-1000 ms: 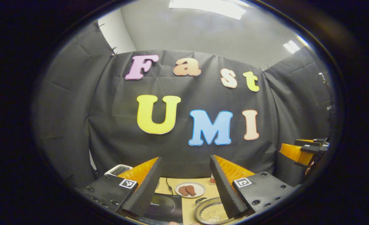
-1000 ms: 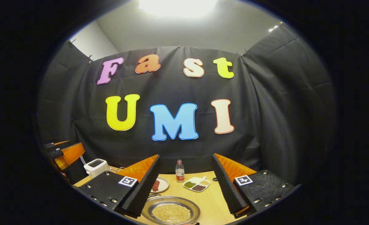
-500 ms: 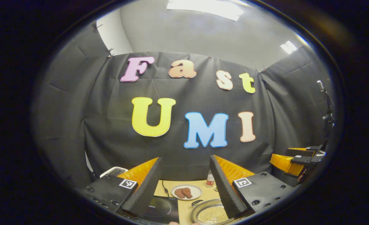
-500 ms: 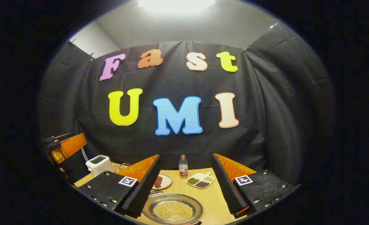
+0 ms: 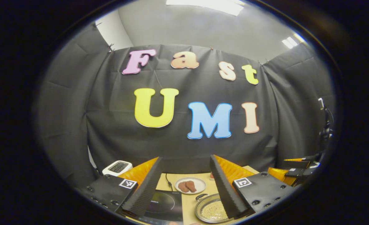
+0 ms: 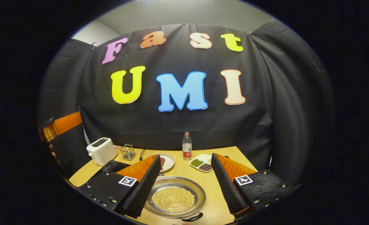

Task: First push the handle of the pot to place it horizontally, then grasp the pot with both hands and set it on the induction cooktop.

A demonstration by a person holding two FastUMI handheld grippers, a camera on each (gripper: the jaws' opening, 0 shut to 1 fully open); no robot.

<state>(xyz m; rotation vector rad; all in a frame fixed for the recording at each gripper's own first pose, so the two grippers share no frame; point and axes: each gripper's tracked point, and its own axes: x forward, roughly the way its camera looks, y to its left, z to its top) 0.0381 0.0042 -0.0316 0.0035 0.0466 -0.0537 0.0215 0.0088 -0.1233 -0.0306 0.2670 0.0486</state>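
Steel pot (image 6: 175, 197) on wooden table (image 6: 184, 170)

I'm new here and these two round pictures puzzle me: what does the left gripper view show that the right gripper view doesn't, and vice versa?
Left gripper view: the black induction cooktop, left of the pot. Right gripper view: a wire utensil holder and a divided dish of beans. Shared: the pot of pale grains, the plate of meat and the white toaster.

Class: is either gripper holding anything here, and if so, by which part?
Nothing is held. Left gripper and right gripper are open above the pot.
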